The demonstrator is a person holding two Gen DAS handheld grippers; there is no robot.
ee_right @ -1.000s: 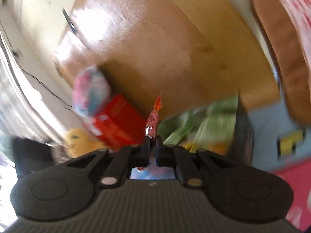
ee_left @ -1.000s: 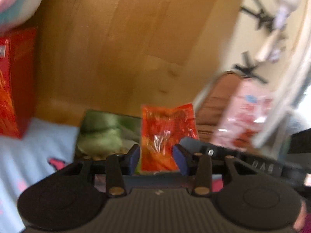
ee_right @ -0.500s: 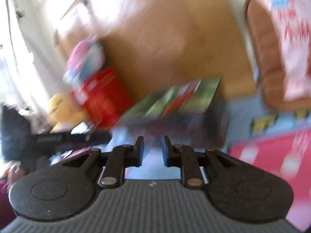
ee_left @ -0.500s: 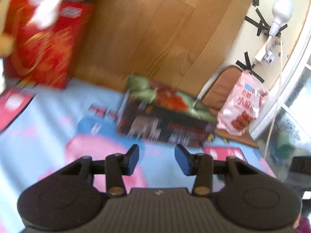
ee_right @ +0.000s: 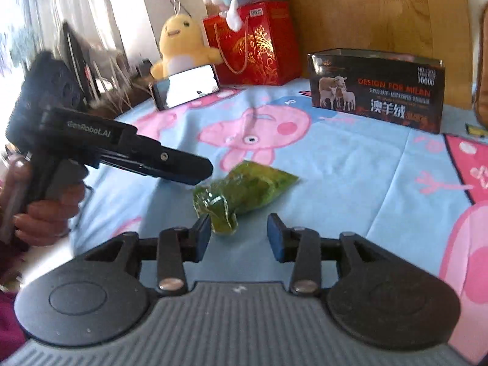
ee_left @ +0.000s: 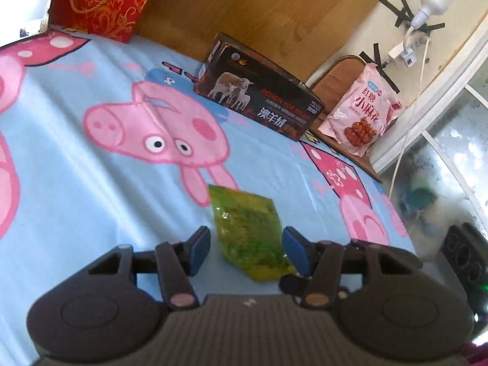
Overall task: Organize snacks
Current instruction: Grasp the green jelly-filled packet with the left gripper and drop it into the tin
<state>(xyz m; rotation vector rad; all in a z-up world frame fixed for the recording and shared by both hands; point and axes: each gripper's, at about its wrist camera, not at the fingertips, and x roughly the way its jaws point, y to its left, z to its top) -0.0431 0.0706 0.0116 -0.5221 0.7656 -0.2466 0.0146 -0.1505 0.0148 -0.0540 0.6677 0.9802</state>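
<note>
On a bed spread with a cartoon-pig sheet (ee_left: pixel 76 183), a green snack packet (ee_left: pixel 250 231) is lying between the left claw (ee_left: pixel 246 248) and right claw (ee_right: pixel 238 235), both just opening and empty. Pinching one edge squarely is looking wisest before lifting toward the open black box (ee_right: pixel 378 88).

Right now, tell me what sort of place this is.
Probably a bedroom at home: a light blue cartoon-pig bedsheet against a wooden headboard, with a yellow plush chick beside a red gift bag.
</note>
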